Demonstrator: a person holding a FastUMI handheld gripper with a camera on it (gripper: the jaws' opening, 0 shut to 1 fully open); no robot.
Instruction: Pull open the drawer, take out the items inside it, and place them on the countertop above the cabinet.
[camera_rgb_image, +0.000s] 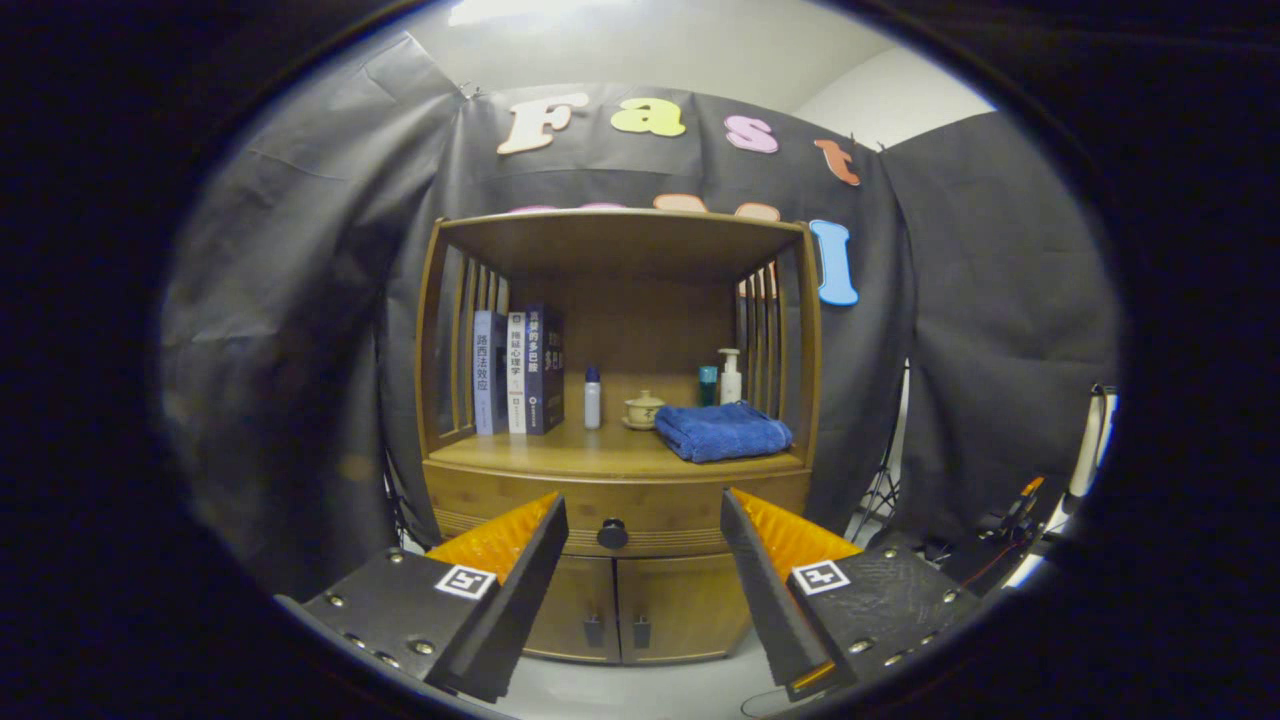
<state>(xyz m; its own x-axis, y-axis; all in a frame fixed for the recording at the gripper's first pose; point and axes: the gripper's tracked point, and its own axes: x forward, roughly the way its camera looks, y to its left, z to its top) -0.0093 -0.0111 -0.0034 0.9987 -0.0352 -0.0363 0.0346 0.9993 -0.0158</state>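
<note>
The wooden cabinet (615, 440) stands ahead, its drawer (620, 520) shut under a countertop (600, 455) holding a folded towel (722, 431). The gripper (643, 510), spread wide, seems lined up to take the knob (612, 533) beyond its fingers.

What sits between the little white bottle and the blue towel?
In the gripper view, a small lidded cup sits between the bottle and the towel on the countertop.

three books (517, 372) – two bottles (592, 397), one towel (722, 431).
</note>
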